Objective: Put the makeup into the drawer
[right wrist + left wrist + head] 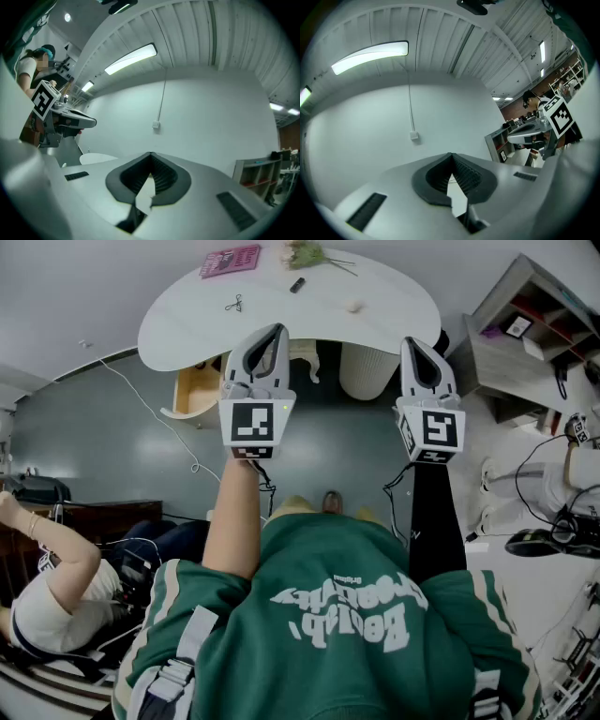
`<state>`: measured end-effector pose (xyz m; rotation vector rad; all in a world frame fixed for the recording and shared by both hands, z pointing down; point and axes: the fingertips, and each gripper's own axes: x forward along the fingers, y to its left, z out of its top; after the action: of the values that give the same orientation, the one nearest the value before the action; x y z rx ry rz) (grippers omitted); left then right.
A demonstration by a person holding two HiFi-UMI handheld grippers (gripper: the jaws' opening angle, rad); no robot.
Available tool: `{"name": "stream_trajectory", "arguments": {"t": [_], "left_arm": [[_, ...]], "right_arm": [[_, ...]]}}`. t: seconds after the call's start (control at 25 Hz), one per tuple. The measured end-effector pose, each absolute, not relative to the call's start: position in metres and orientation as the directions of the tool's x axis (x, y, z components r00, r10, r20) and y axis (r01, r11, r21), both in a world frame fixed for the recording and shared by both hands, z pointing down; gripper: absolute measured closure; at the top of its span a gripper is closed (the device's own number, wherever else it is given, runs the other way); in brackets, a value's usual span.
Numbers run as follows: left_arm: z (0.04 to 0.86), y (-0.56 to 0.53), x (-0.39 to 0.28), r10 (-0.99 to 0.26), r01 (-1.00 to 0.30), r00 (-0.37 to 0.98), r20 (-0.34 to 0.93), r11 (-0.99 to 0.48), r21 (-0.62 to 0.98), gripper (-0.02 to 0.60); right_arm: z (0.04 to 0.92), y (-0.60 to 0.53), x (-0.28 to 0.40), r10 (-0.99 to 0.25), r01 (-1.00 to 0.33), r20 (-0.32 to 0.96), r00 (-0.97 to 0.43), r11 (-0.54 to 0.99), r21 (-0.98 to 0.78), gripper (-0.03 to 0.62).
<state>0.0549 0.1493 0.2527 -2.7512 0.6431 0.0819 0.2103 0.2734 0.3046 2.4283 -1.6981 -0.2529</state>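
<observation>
Left gripper view first: the left gripper (451, 158) has its ribbed jaws pressed together with nothing between them, and it is aimed at a bare pale wall. Same story on the right gripper (150, 157): jaws closed tip to tip, empty. Over to the head view, where both grippers are held out side by side, apart from each other, short of the white table (187, 329). On that tabletop lies the makeup, untouched: a pink flat case (230, 261) at the far edge, a small dark stick (297, 284), and a pale round piece (353, 306) further right. Under the table's left side the drawer (192, 390) hangs open, left of the left gripper in frame.
</observation>
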Motion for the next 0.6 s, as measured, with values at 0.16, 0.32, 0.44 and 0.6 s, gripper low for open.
{"name": "stream_trajectory", "arguments": {"t": [0.16, 0.32, 0.44, 0.6], "left_arm": [[0.255, 0.152, 0.051, -0.423, -0.440, 0.898, -0.122, -0.850, -0.289, 0.566], [0.258, 0.145, 0.055, -0.423, -0.437, 0.899, -0.114, -0.851, -0.290, 0.566], [0.260, 0.144, 0.053, -0.427, -0.439, 0.898, -0.109, -0.850, -0.290, 0.566], [0.258, 0.153, 0.041, -0.433, -0.447, 0.894, -0.116, -0.844, -0.295, 0.566]], "right_arm": [[0.306, 0.277, 0.206, -0.940, -0.912, -0.045, 0.339, -0.340, 0.229, 0.586], [0.308, 0.269, 0.209, -0.941, -0.914, -0.044, 0.336, -0.337, 0.227, 0.586], [0.310, 0.270, 0.210, -0.944, -0.924, -0.056, 0.325, -0.329, 0.194, 0.586], [0.310, 0.278, 0.199, -0.946, -0.928, -0.068, 0.316, -0.323, 0.186, 0.585]]}}
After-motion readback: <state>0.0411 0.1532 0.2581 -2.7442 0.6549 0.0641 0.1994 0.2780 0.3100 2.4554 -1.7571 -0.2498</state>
